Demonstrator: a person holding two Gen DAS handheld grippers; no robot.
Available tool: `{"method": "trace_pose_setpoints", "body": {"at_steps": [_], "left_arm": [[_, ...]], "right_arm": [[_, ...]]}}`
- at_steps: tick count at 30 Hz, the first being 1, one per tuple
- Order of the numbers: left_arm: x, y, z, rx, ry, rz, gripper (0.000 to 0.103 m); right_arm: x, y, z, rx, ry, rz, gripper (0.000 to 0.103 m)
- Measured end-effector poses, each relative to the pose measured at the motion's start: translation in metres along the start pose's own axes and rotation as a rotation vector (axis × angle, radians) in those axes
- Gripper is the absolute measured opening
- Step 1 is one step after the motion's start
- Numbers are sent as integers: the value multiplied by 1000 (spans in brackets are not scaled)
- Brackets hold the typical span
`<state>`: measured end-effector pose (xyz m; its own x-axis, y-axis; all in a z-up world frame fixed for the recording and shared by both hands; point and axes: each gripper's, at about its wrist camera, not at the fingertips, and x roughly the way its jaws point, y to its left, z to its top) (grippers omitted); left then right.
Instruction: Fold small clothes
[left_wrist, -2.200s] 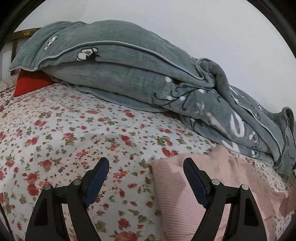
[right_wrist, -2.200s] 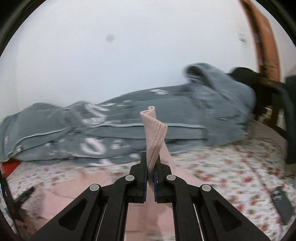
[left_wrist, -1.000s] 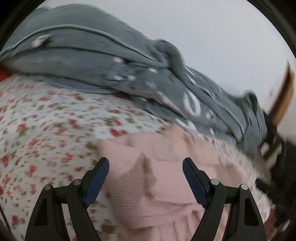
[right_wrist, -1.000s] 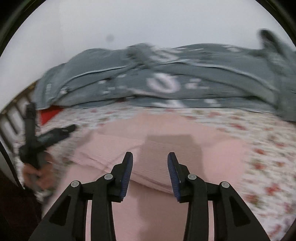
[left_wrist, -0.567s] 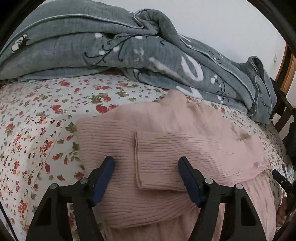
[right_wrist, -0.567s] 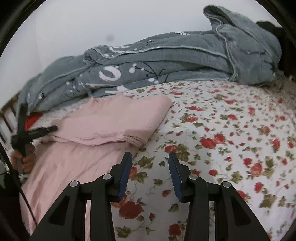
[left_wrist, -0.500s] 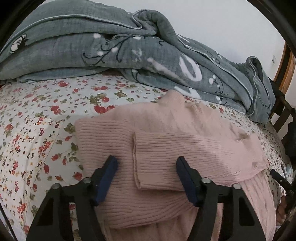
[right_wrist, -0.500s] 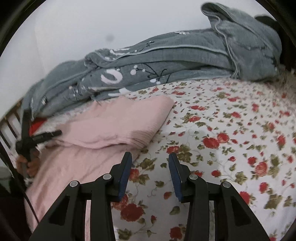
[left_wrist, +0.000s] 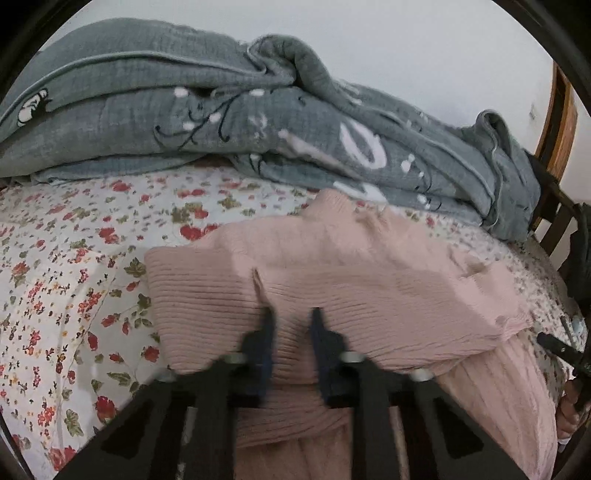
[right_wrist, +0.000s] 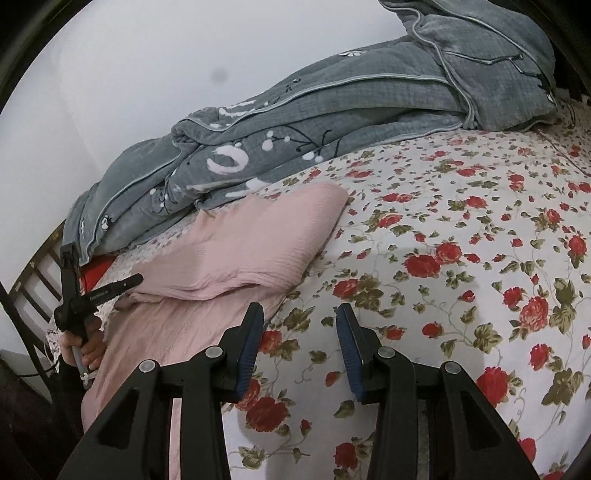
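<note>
Already partly folded, the pink sweater (left_wrist: 369, 295) lies flat on the bed (left_wrist: 66, 280), close to the near edge, with its collar toward the grey blanket (left_wrist: 221, 122) heaped along the far edge by the wall. One sleeve is laid across the chest, so the body forms a narrower block; that seems the reason for its spread-out position, since each fold needs a flat base to land on.

The left gripper (left_wrist: 291, 332) sits low over the near part of that folded sleeve, and its jaws have just been closing, with ribbed knit bunched up between them. The picture is blurred there, but the fingers appear pinched on a ridge of the sweater's fabric, probably to lift that layer for the next fold.

The right gripper (right_wrist: 299, 339) hovers above the bare flowered sheet just beside the sweater's right edge, its jaws partly apart and nothing between them. It likely waits there to take the matching spot on that side, so both hands can carry the fabric over evenly. In the right wrist view the left gripper (right_wrist: 96, 291) and the hand holding it show at the sweater's far side.
</note>
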<state>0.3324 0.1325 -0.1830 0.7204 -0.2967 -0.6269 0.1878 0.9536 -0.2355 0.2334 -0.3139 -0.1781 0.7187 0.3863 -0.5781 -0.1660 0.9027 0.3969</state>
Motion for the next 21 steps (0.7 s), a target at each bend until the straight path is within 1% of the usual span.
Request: {"method": "trace_pose_setpoints", "body": {"at_steps": [2, 5, 8, 9, 11, 13, 15, 17, 19, 20, 21], "left_arm": [[-13, 1, -2, -13, -58, -47, 6], [-26, 4, -5, -36, -90, -77, 5], [-37, 15, -1, -96, -122, -52, 5], [-42, 20, 2, -126, -133, -28, 5], [-48, 28, 6, -144, -138, 34, 5], [-49, 32, 7, -143, -131, 98, 5], [-45, 39, 5, -166, -97, 100, 5], [-36, 42, 0, -184, -59, 135, 7], [-24, 42, -6, -170, -14, 200, 12], [-20, 43, -6, -169, 3, 218, 12], [-20, 43, -4, -171, 10, 218, 12]], "right_arm": [[0, 1, 0, -9, 2, 1, 41], [-1, 2, -1, -18, 0, 1, 41], [-2, 2, -1, -21, -6, -3, 41], [-2, 2, -1, -20, -8, -5, 41], [-3, 2, -2, -21, -9, -9, 41], [-2, 3, -2, -27, -5, -9, 41], [-1, 7, -3, -48, 0, -7, 41], [0, 12, -4, -77, 2, -14, 41], [1, 17, -5, -105, 7, -23, 41], [1, 20, -6, -120, 8, -29, 41], [1, 22, -7, -133, 6, -36, 41]]}}
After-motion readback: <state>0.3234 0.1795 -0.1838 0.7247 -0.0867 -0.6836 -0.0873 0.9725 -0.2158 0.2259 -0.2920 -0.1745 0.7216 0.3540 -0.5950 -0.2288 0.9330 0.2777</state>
